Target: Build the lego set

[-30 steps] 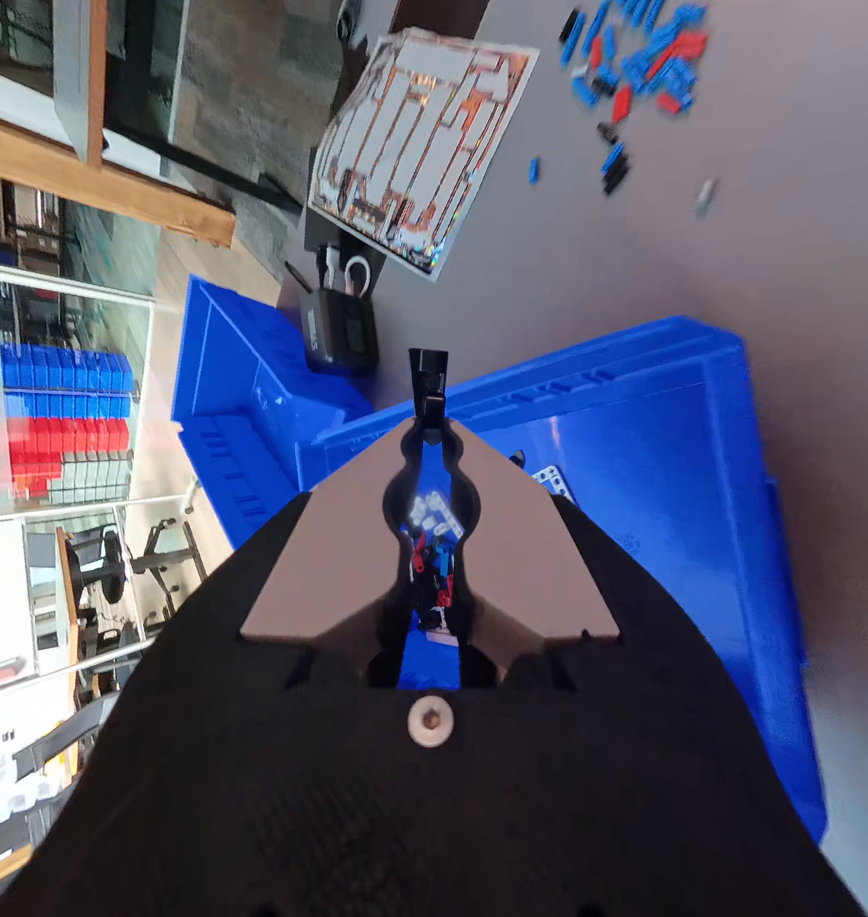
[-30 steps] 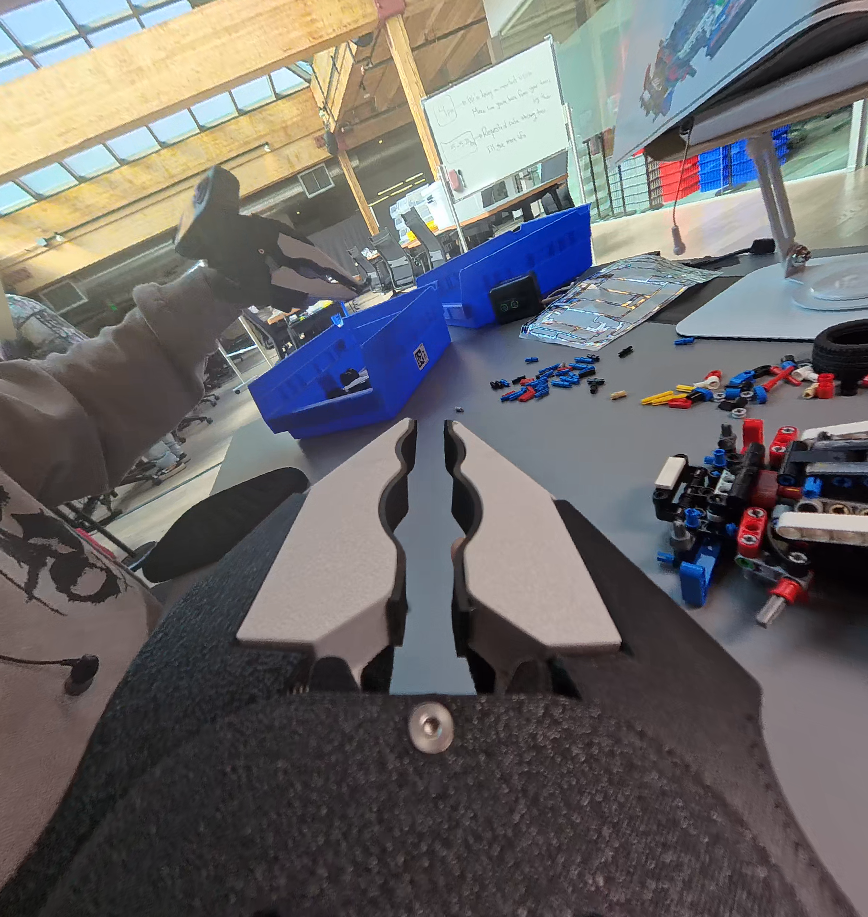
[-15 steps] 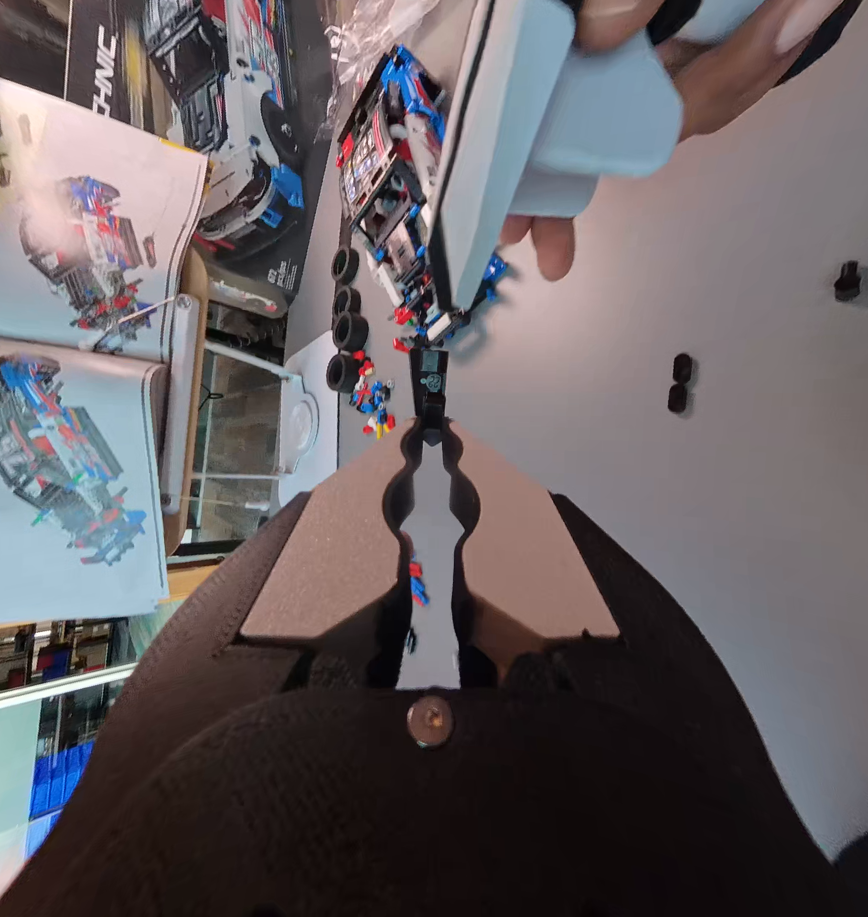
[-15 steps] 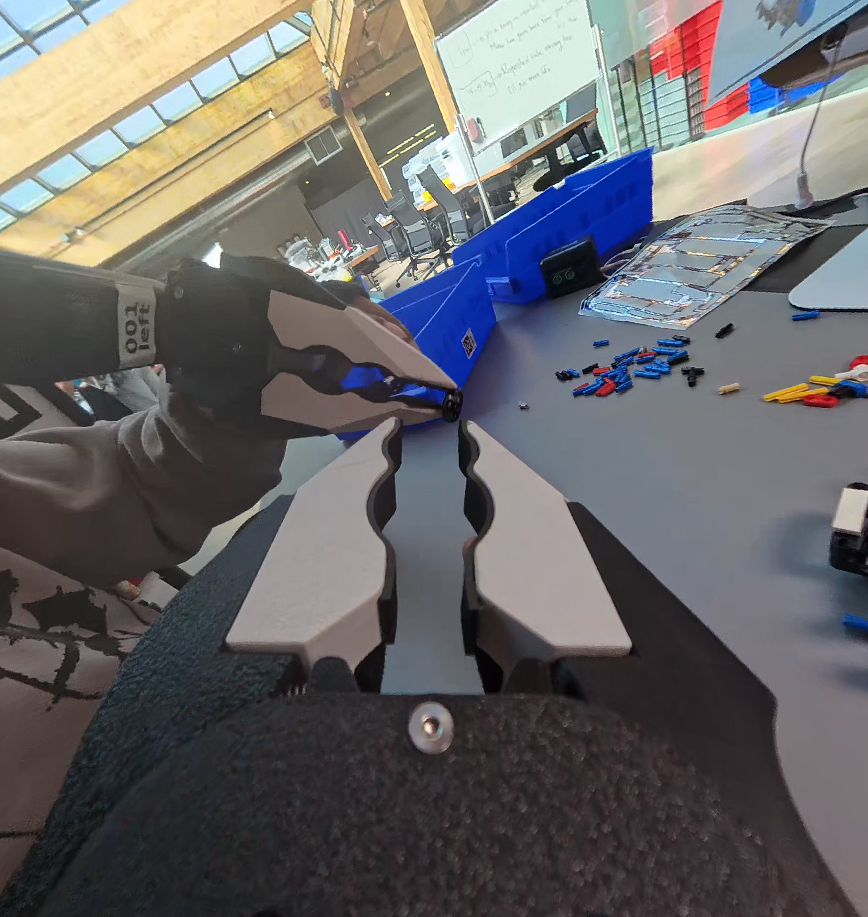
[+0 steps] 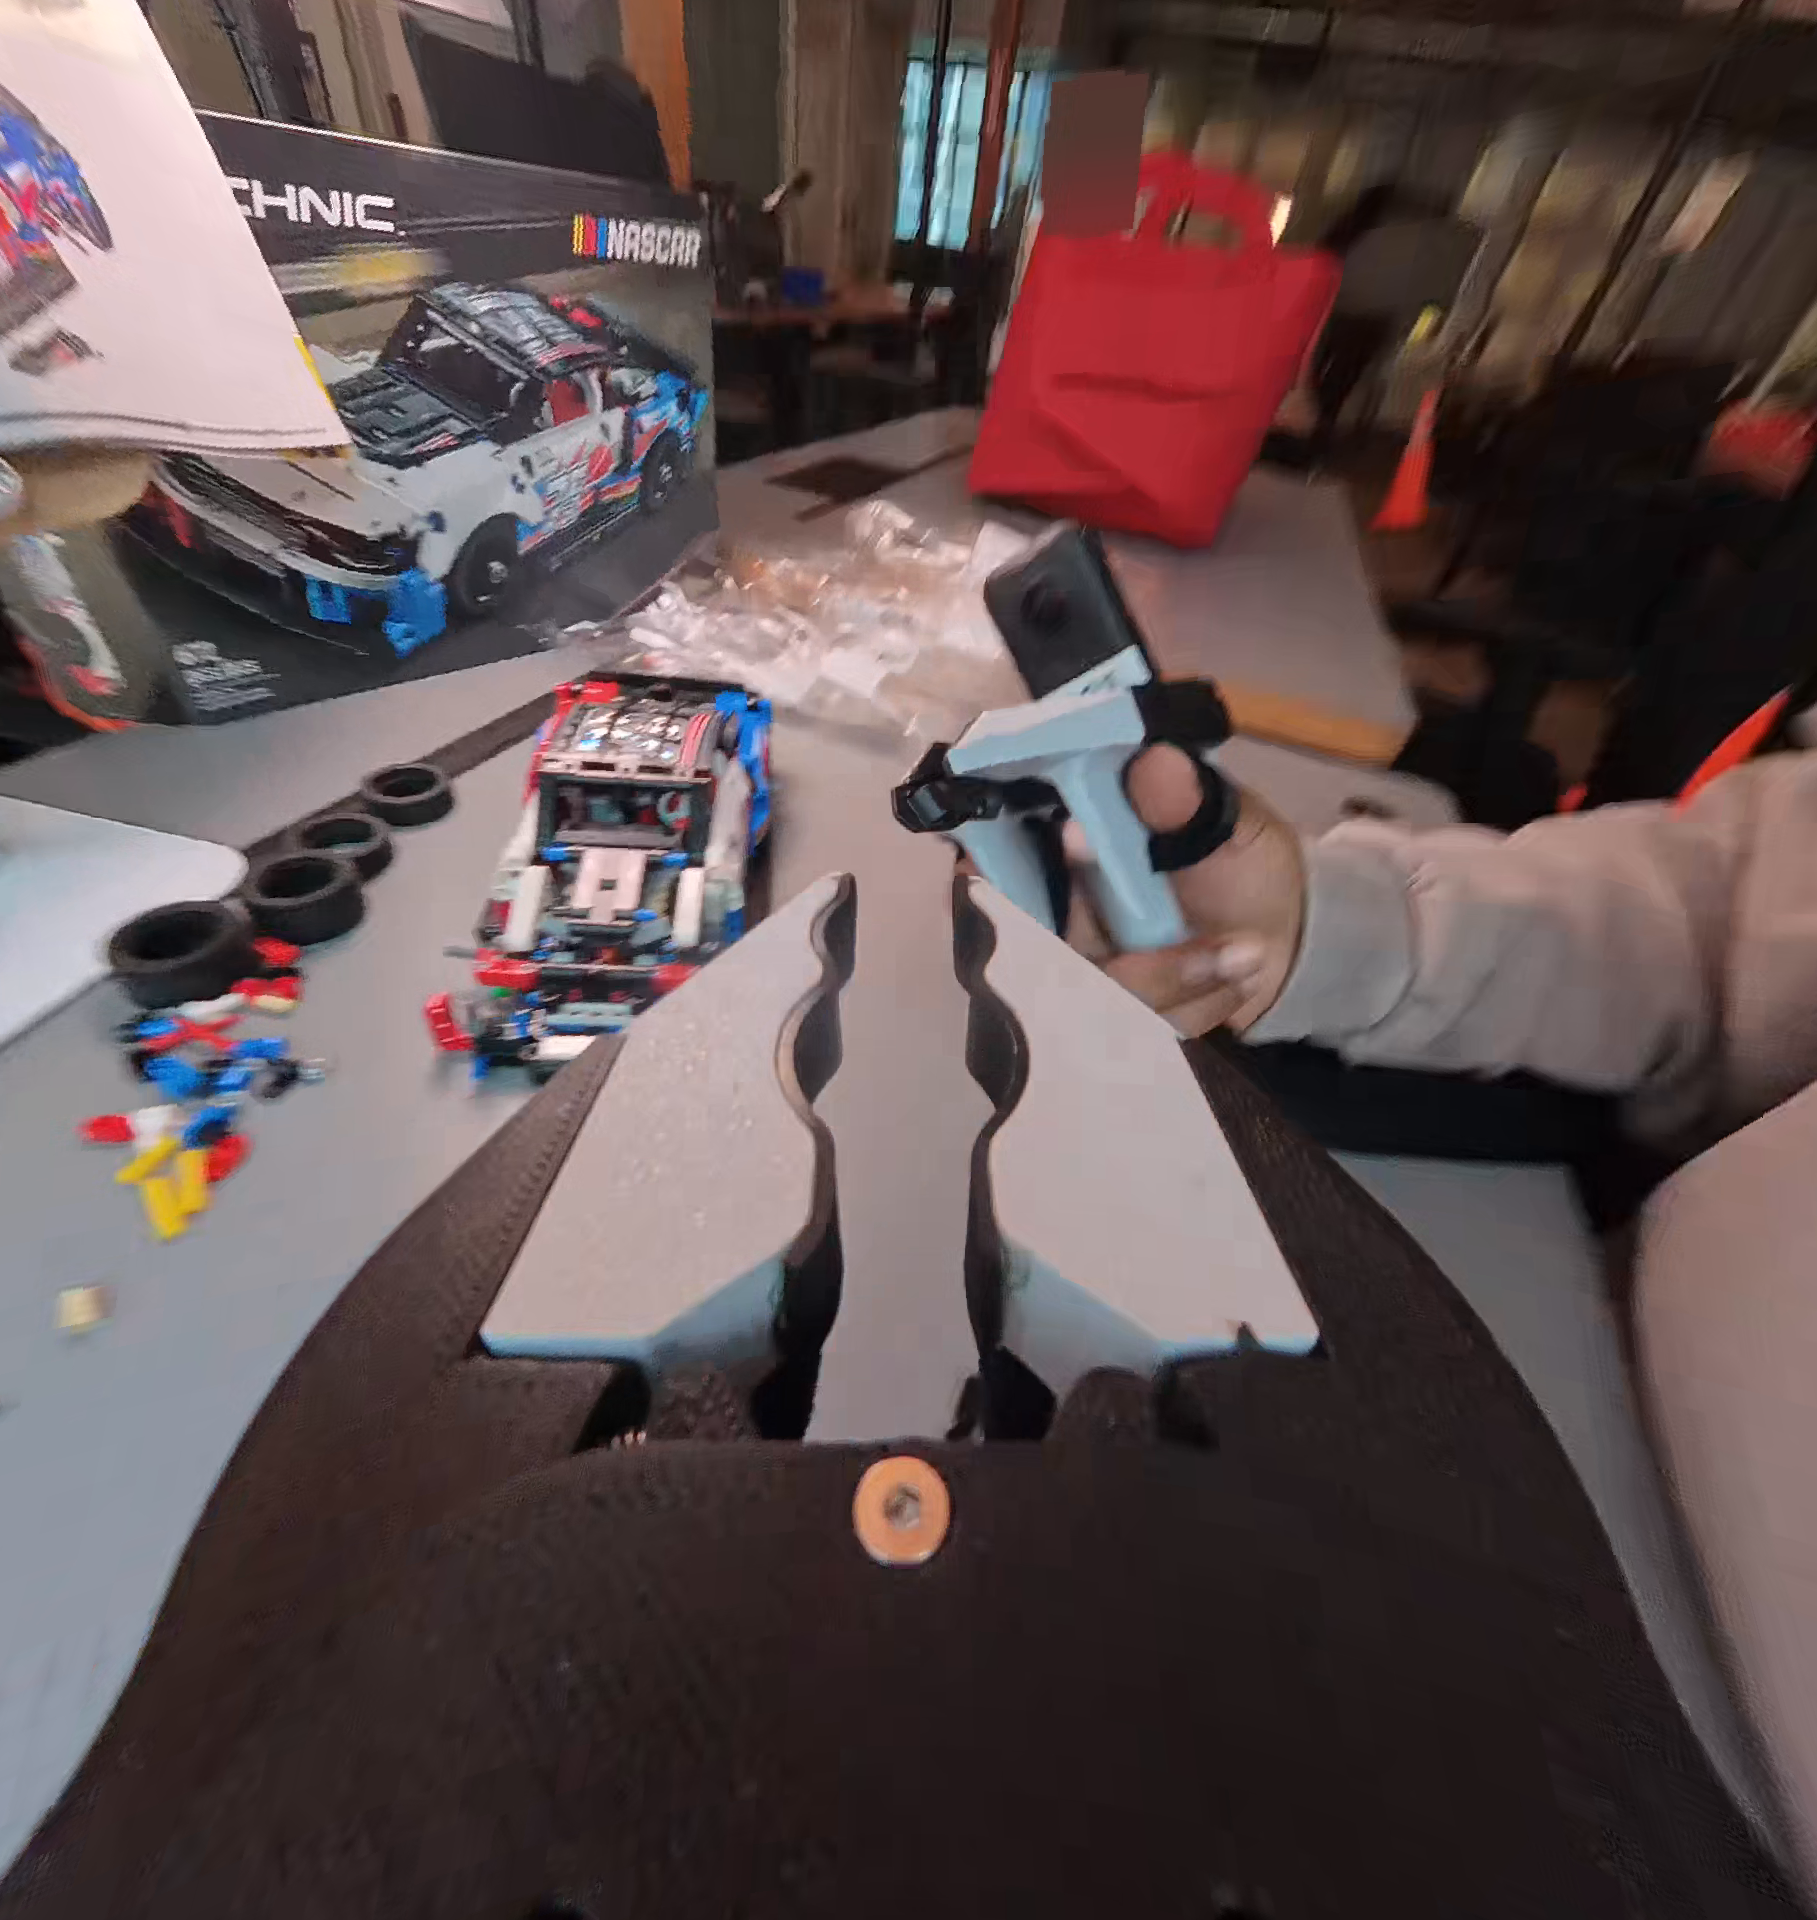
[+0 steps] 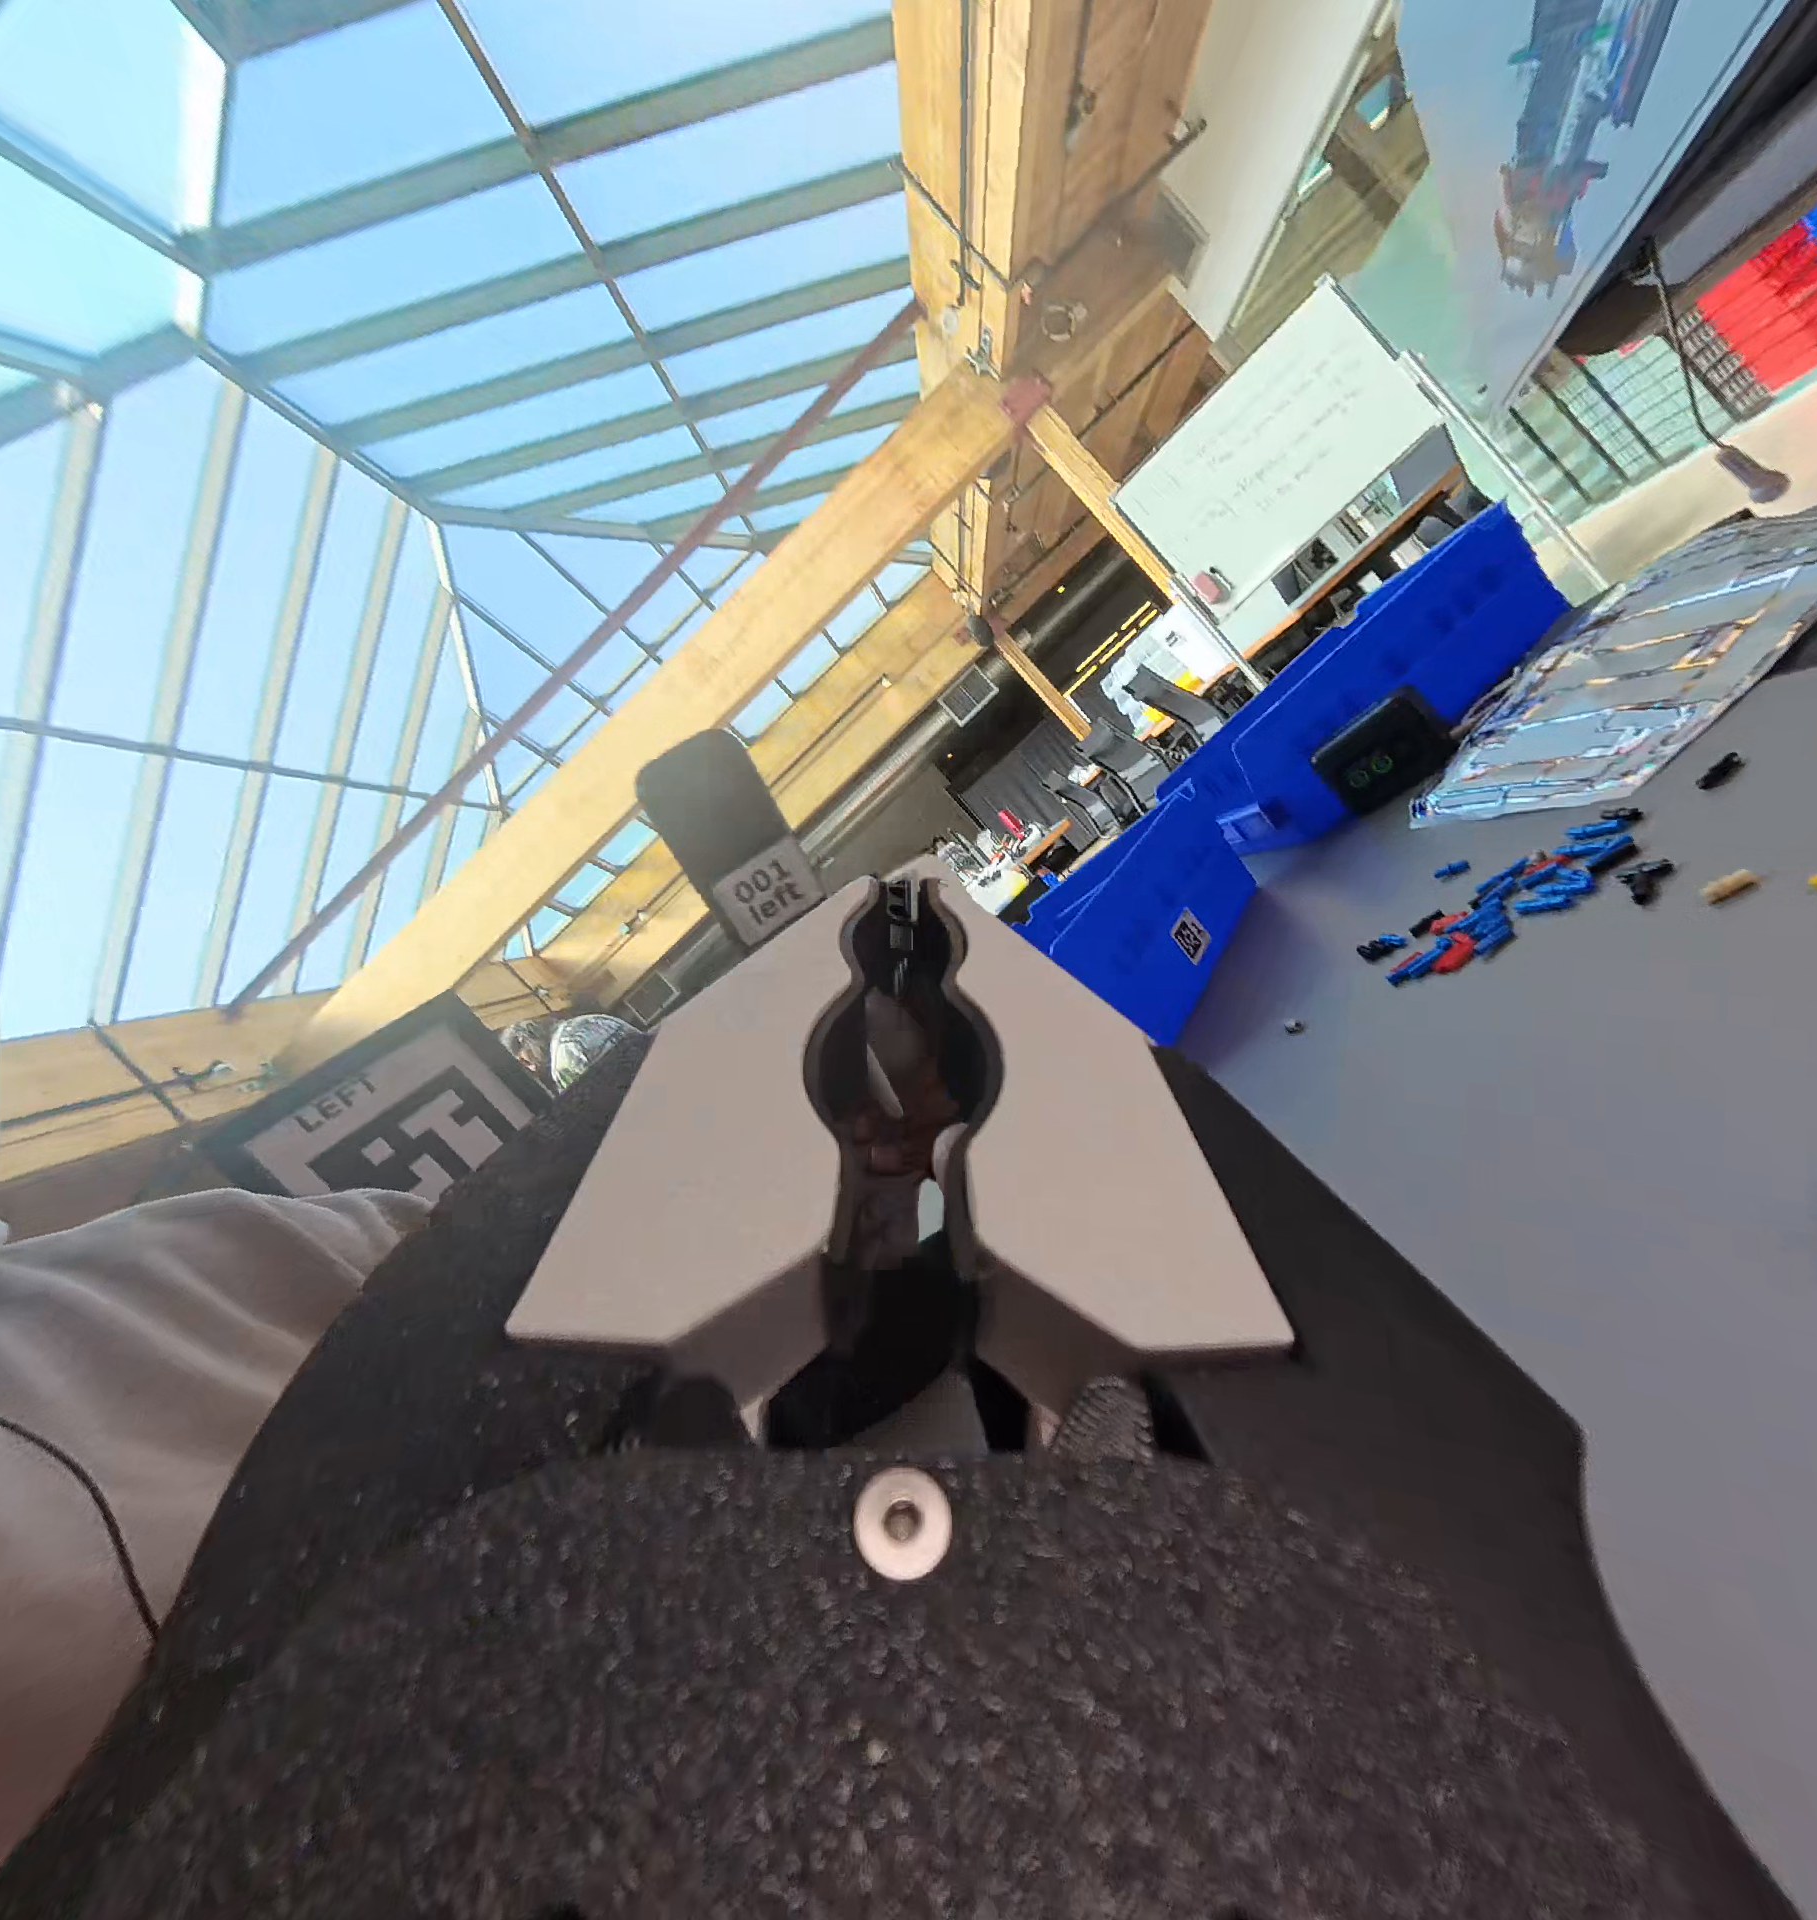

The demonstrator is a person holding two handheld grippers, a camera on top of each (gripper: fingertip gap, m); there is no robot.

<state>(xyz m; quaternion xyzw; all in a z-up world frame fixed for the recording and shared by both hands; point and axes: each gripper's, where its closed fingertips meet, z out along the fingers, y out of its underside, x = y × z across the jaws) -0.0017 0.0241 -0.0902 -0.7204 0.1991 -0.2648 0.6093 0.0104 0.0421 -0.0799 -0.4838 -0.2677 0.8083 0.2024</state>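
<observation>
The part-built lego car (image 5: pixel 623 852), white, blue and red, stands on the grey table (image 5: pixel 260 1351) ahead and to the left of my left gripper (image 5: pixel 902 894). The left gripper is open and empty. My right gripper (image 6: pixel 902 883) is shut on a small black lego piece (image 6: pixel 899 925) that sticks out between its tips, raised above the table. In the left wrist view the right gripper (image 5: pixel 930 805) is held by a hand just ahead of the left fingertips, with the black piece at its tip.
Several black tyres (image 5: pixel 301 894) and loose coloured pieces (image 5: pixel 197 1060) lie left of the car. The set's box (image 5: pixel 447 416), clear plastic bags (image 5: pixel 831 623) and a red bag (image 5: pixel 1143 353) stand behind. Blue bins (image 6: pixel 1299 810), a sticker sheet (image 6: pixel 1662 665) and small blue pieces (image 6: pixel 1506 904) show in the right wrist view. My two grippers' fingertips are within a few centimetres of each other.
The left gripper swung from the blue bin toward the car with the black piece, then opened. The right gripper, open before, has shut on that piece and lifted.
</observation>
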